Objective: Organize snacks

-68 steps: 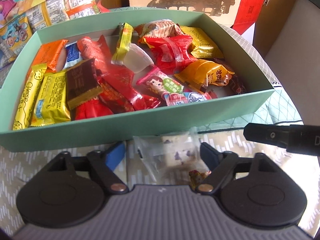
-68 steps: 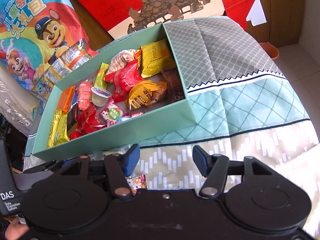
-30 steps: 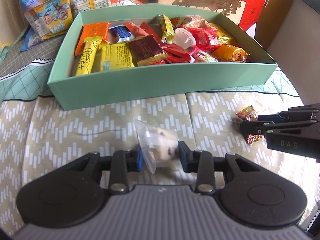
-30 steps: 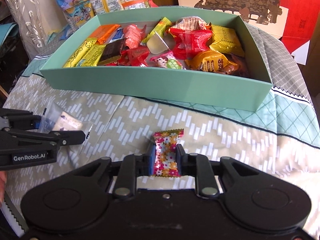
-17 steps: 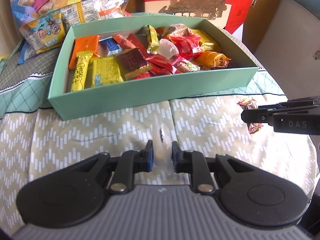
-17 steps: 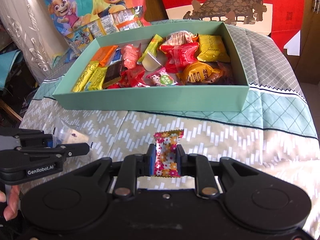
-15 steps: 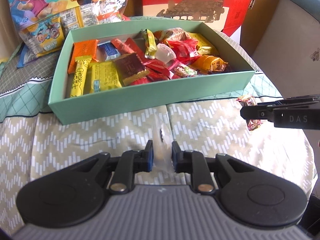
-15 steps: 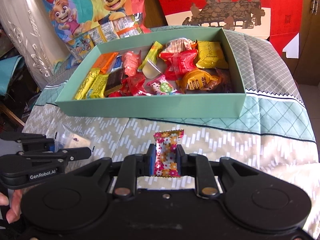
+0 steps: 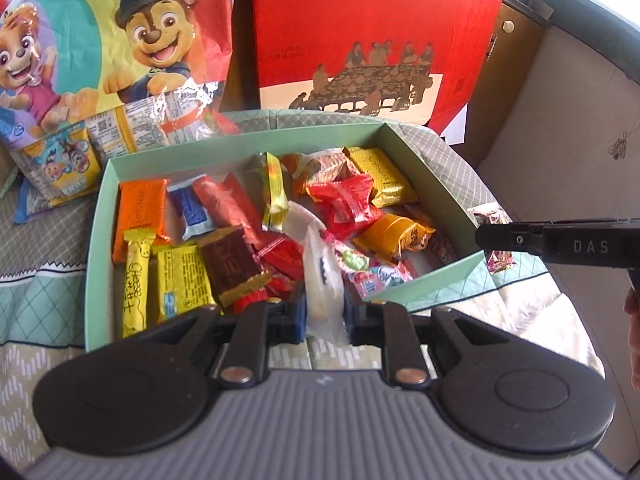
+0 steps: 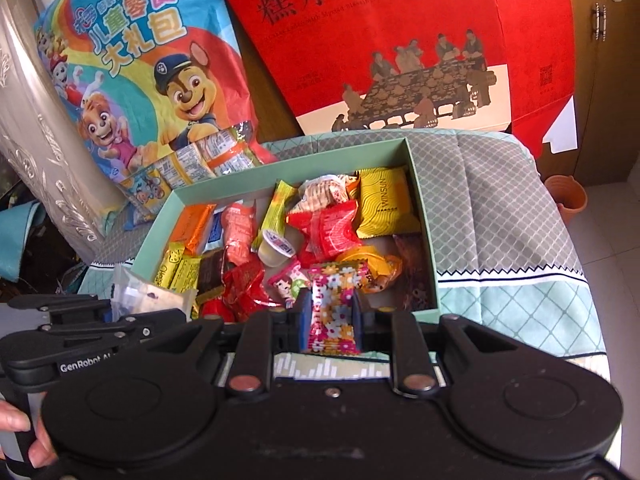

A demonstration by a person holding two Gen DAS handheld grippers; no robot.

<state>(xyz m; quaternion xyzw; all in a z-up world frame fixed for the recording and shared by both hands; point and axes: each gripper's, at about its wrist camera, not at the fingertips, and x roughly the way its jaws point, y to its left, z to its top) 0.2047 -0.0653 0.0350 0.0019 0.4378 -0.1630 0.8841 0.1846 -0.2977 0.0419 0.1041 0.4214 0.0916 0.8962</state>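
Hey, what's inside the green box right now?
The green box holds mixed wrapped snacks: a yellow packet, a red packet, a jelly cup. Its floor is mostly covered.

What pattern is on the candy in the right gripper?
Little flowers, pink, orange and white, on the candy. The right wrist view shows it best.

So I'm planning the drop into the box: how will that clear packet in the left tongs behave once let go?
The clear packet is probably floppy: its thin film creases between the left tongs. It looks light, so it may flutter rather than drop straight. It likely lands askew on the heaped snacks in the green box.
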